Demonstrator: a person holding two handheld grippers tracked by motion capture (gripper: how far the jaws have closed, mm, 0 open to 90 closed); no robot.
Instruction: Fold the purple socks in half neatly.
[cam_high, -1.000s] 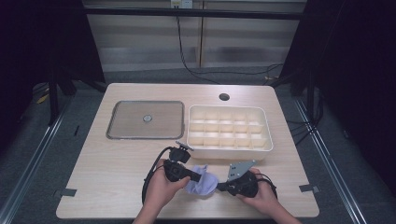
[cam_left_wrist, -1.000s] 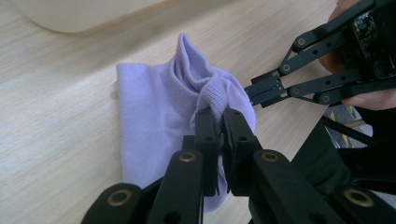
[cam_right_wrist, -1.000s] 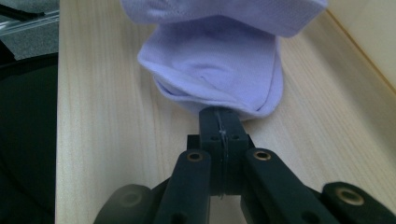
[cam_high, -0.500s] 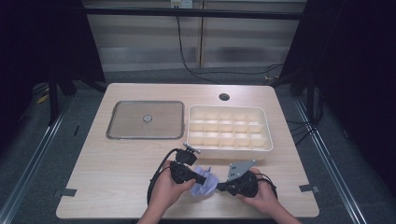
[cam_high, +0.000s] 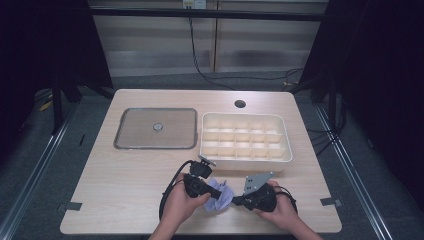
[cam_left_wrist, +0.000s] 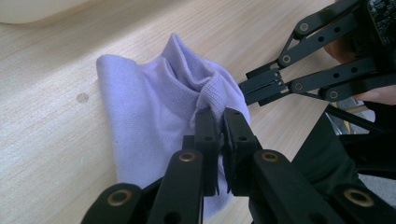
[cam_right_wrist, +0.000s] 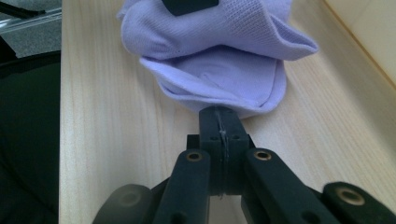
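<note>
Lavender knit, a small sock (cam_high: 220, 197), lies bunched on the wooden table (cam_high: 125, 200) near its front edge, between the person's two hands. The left gripper (cam_left_wrist: 223, 122) has its jaws pinched together on the ribbed cuff, and the right gripper (cam_right_wrist: 219, 116) has its jaws pressed flat together on the sock's rounded lower edge, a sliver of fabric caught between them. By my reading the work is a fold or roll of the sock, and it looks partway: the cloth is doubled and gathered but not yet a tidy bundle, and nothing sits in the divided cream tray (cam_high: 287, 150) just behind. That tray's front wall stands close to the left gripper, so there is little room to push forward. To the left the tabletop lies open, with the flat grey lid (cam_high: 135, 130) well apart. The table's front edge is close under both wrists.
</note>
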